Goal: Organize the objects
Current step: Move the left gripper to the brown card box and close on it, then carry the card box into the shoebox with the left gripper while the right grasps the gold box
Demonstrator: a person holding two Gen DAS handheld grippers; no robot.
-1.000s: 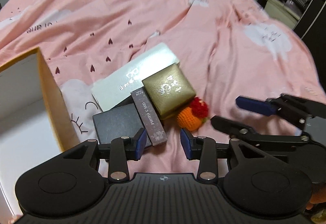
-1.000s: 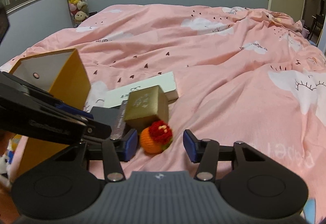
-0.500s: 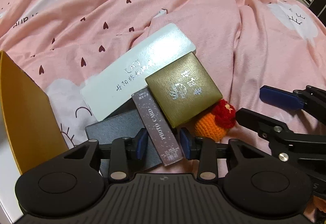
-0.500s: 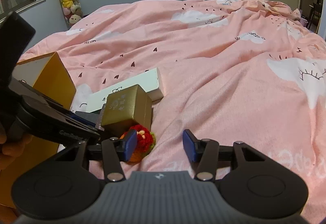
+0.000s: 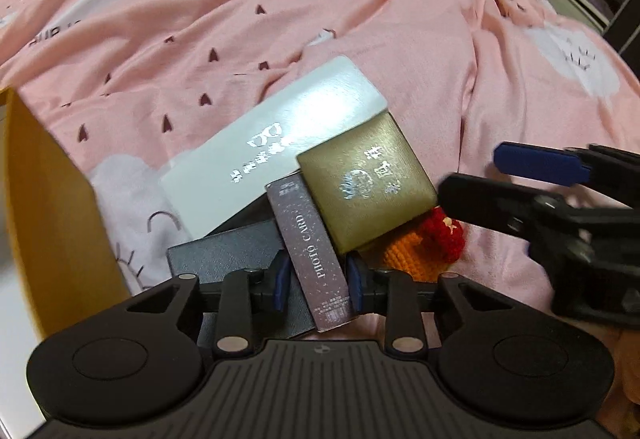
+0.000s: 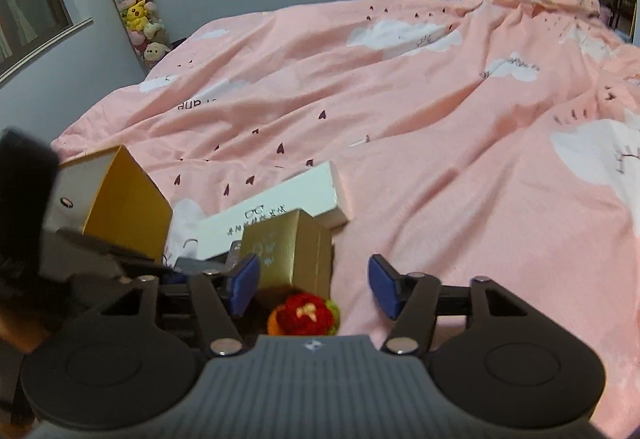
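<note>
In the left wrist view, the left gripper (image 5: 316,285) is being closed around the slim purple "PHOTO CARD" box (image 5: 316,251), whose near end is being straddled by the two blue pads; the left pad (image 5: 282,285) appears a sliver apart from the box and the right pad (image 5: 354,289) is at its edge, though firm contact cannot be confirmed. The card box is being shown lying across a dark grey box (image 5: 232,255) at 9 o'clock of it, with a long white glasses box (image 5: 272,143) at 11 o'clock and a gold box (image 5: 366,187) touching it at 1 o'clock. An orange and red crocheted toy (image 5: 424,245) is being partly hidden under the gold box at 3 o'clock of the pads. An open yellow box (image 5: 52,215) is being seen at 9 o'clock, all on a pink bedspread (image 5: 360,19). The right gripper (image 5: 520,179) is being seen at 3 o'clock, its blue pad above the toy. In the right wrist view, the right gripper (image 6: 314,287) is being opened, and its jaws are being held wide with the crocheted toy (image 6: 306,315) low between them, untouched. The gold box (image 6: 288,253) is being seen at 12 o'clock of the toy, just beside the left pad, with the white glasses box (image 6: 280,207) behind it and the yellow box (image 6: 124,207) at 10 o'clock. A tube of plush toys (image 6: 136,11) is being seen by the wall at 11 o'clock.
</note>
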